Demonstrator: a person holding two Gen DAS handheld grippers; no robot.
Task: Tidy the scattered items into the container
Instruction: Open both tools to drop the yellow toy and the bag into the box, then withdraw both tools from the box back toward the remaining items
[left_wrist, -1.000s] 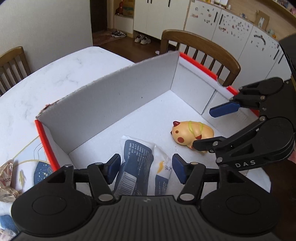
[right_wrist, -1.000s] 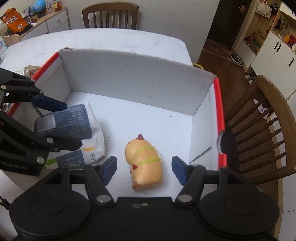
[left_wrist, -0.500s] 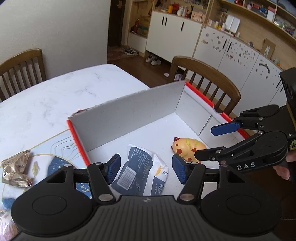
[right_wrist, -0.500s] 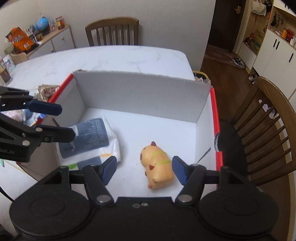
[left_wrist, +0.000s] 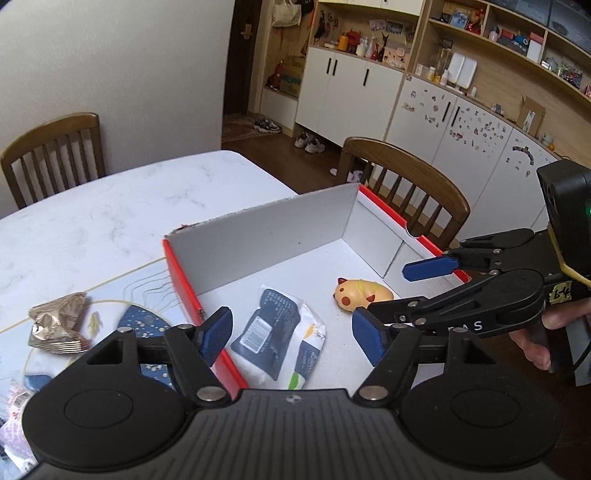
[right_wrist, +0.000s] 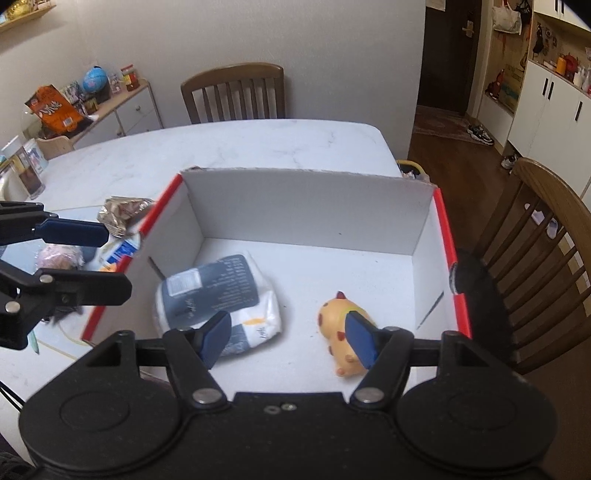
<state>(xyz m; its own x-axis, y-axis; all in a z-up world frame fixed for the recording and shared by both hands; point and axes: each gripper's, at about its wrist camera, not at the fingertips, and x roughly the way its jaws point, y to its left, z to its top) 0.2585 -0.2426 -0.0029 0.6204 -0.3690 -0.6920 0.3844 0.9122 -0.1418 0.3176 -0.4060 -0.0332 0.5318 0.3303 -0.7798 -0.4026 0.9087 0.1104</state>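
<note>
Here the box (left_wrist: 258, 229), white inside with red rims, sits at the right edge of the marble table (left_wrist: 110, 206), its tall cardboard flap standing upright along the far side. Two things lie on the box floor: a blue and white snack packet (left_wrist: 277, 328) near the left wall, and a yellow squishy toy (left_wrist: 364, 293) with red spots closer to the right wall, the two apart from each other.

The left gripper (left_wrist: 291, 334) hangs above the box's near left corner, its blue pads spread wide with nothing between them; one pad sits over the red left rim and the other over the box floor. In the right wrist view the same gripper (right_wrist: 92, 258) shows at the left edge, just outside the box's left wall, jaws parted and empty.

The right gripper (right_wrist: 288, 339) hovers above the near edge of the box, jaws likewise apart and empty, one pad in front of the packet (right_wrist: 218, 291) and the other in front of the toy (right_wrist: 340, 328). From the left wrist view it (left_wrist: 395, 293) reaches in over the right rim.

Outside the box, on a patterned placemat (left_wrist: 140, 291) by the table's left side, lie a crumpled gold wrapper (left_wrist: 59, 325) and, in the right wrist view, a pinkish bundle (right_wrist: 59, 256), somewhat blurred.
</note>
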